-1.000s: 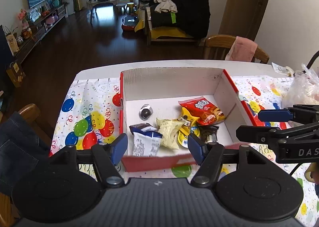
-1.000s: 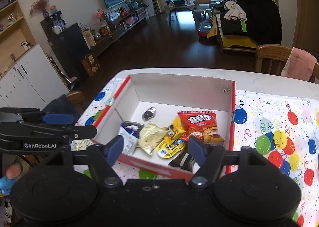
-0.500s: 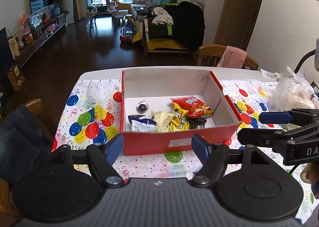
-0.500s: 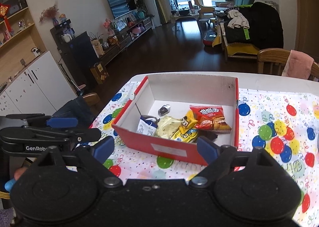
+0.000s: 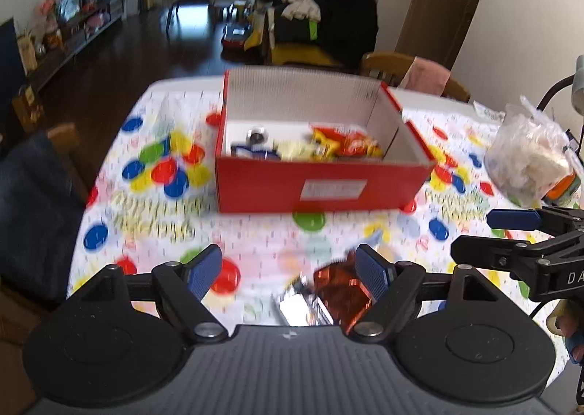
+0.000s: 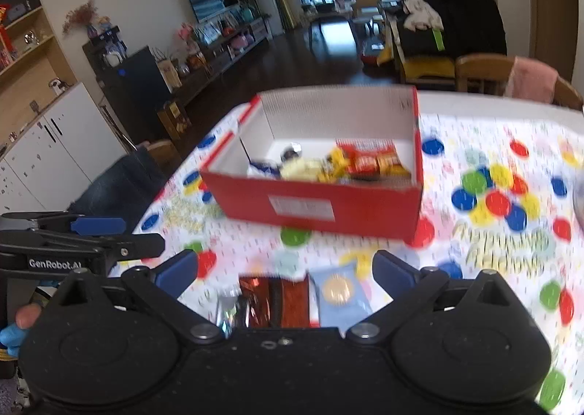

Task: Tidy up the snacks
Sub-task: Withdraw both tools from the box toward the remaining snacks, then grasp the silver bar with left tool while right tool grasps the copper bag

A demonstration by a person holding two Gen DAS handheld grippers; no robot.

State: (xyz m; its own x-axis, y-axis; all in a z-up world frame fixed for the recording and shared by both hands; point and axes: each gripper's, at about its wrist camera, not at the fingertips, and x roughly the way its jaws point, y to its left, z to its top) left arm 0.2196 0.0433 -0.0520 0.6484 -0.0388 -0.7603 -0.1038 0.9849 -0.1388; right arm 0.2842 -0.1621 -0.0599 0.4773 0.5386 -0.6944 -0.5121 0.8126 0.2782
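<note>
A red box (image 5: pixel 321 188) with white inner walls stands on the balloon-print tablecloth and holds several snack packets (image 5: pixel 346 146); it also shows in the right wrist view (image 6: pixel 310 203). A shiny orange-red packet (image 5: pixel 343 291) lies on the cloth near the table's front, just inside my left gripper's right finger. In the right wrist view the same packet (image 6: pixel 281 302) lies beside a light blue packet with a gold disc (image 6: pixel 339 292). My left gripper (image 5: pixel 288 271) is open and empty above them. My right gripper (image 6: pixel 286 269) is open and empty too.
A clear plastic bag (image 5: pixel 525 163) of goods and an orange-capped item sit at the table's right. Wooden chairs stand at the far side (image 5: pixel 401 68) and at the left (image 6: pixel 160 152). The right gripper shows at the right in the left wrist view (image 5: pixel 518 229).
Both grippers have pulled back from the box toward the table's front edge. The box now looks farther away, and two loose packets have come into view below the fingers.
</note>
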